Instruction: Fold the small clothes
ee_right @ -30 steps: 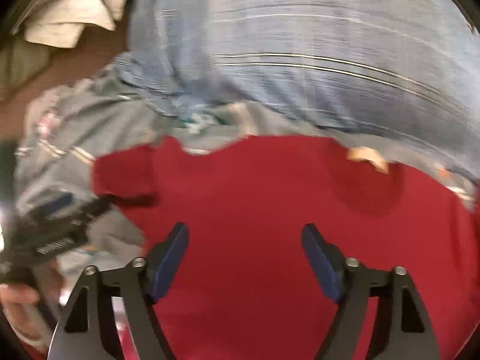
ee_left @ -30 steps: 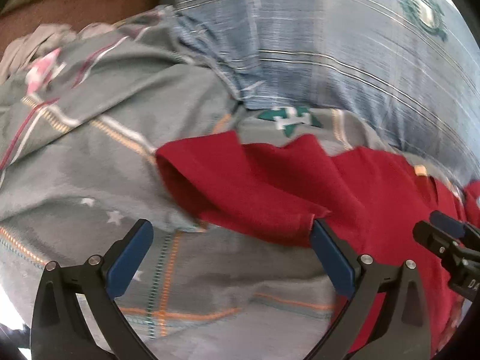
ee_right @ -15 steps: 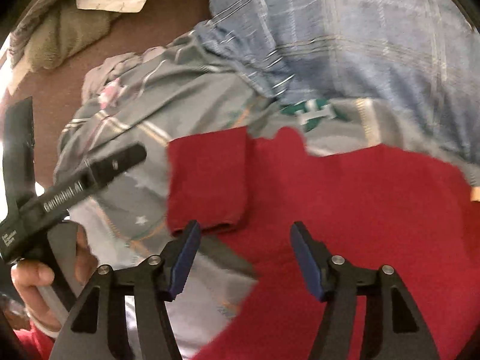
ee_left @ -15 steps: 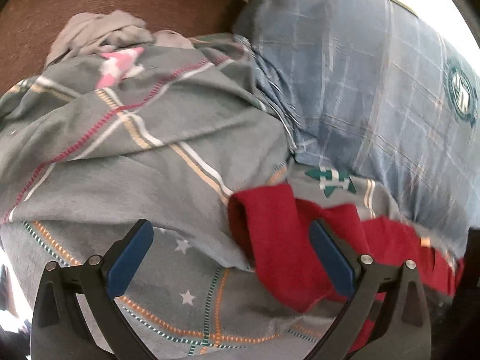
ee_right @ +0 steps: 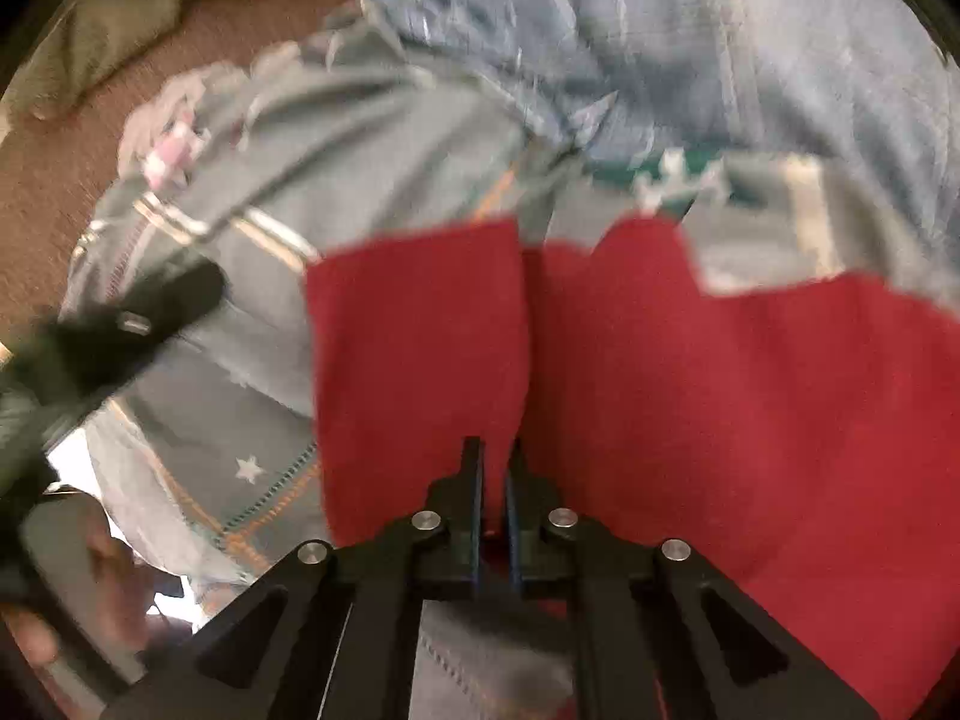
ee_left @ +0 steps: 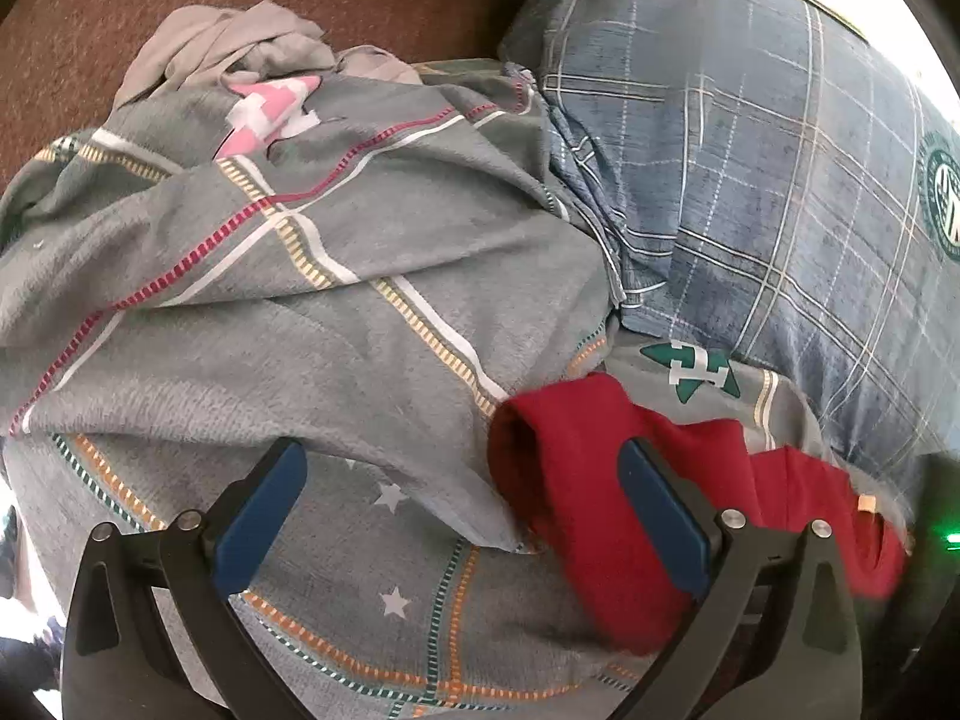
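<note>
The right claw [ee_right: 493,468] is pinched tight on the edge of the red shirt [ee_right: 720,396], beside its sleeve. The left claw [ee_left: 462,510] gapes wide and holds nothing. The shirt lies on a grey checked blanket [ee_left: 300,312], near a blue plaid pillow [ee_left: 750,180]

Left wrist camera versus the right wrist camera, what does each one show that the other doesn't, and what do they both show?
Only the left wrist view shows the open left gripper from behind and the round green badge on the blue plaid fabric. Only the right wrist view shows the right gripper shut on the red garment and an olive cloth. Both show the red garment and grey checked bedding.
</note>
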Tool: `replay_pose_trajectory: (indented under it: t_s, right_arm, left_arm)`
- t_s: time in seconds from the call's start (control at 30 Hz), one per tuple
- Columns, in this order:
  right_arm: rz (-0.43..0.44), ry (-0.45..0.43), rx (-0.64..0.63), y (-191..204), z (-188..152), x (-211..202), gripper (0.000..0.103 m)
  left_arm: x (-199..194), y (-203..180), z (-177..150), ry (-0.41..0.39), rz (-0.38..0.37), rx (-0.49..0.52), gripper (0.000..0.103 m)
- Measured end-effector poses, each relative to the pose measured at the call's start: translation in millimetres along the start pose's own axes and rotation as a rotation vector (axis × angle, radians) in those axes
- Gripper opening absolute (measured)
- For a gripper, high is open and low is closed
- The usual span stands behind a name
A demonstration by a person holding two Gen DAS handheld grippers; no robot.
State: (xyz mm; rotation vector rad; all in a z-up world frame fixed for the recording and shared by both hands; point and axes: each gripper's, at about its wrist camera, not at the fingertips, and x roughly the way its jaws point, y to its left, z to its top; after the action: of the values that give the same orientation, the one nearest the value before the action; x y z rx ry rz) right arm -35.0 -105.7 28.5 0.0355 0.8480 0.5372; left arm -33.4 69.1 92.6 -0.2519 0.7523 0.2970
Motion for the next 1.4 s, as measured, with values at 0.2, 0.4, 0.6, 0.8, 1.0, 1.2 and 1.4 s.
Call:
replay_pose_trajectory:
  t_s: [0.2, 0.4, 0.6, 0.8, 1.0, 1.2, 1.4]
  right_arm:
    - [-0.046, -0.223, 0.085, -58.0, 17.1, -128.0, 0.005]
    - [-0.352, -0.247, 0.162, -145.3, 1.2, -205.7, 0.005]
    - [-0.519, -0.123, 0.316, -232.0, -41.3, -193.0, 0.005]
    - [-0.661, -0.03, 0.396, -264.2, -65.3, -174.2, 0.027]
    - [-0.383, -0.152, 0.311, -202.6, -57.9, -183.3, 0.055]
    - [-0.1, -0.078, 0.133, -126.6, -33.4, -105.3, 0.053]
    - [-0.156, 0.062, 0.074, -116.9, -50.1, -52.4, 0.05]
  left_arm:
    - [-6.6, -5.1, -3.4, -0.02, -0.032, -0.002, 0.103]
    - [-8.4, -36.0, -14.7, -0.021, -0.074, 0.097, 0.103]
    - [-0.8, -72.5, -28.3, 0.005, -0.12, 0.192, 0.103]
    - [5.2, -103.2, -49.8, 0.063, -0.172, 0.297, 0.103]
    - [22.0, -134.8, -77.9, 0.092, -0.004, 0.528, 0.103]
    - [25.0, -125.7, -73.4, 0.122, -0.027, 0.476, 0.103]
    - [13.6, -109.9, -55.5, 0.087, -0.105, 0.386, 0.103]
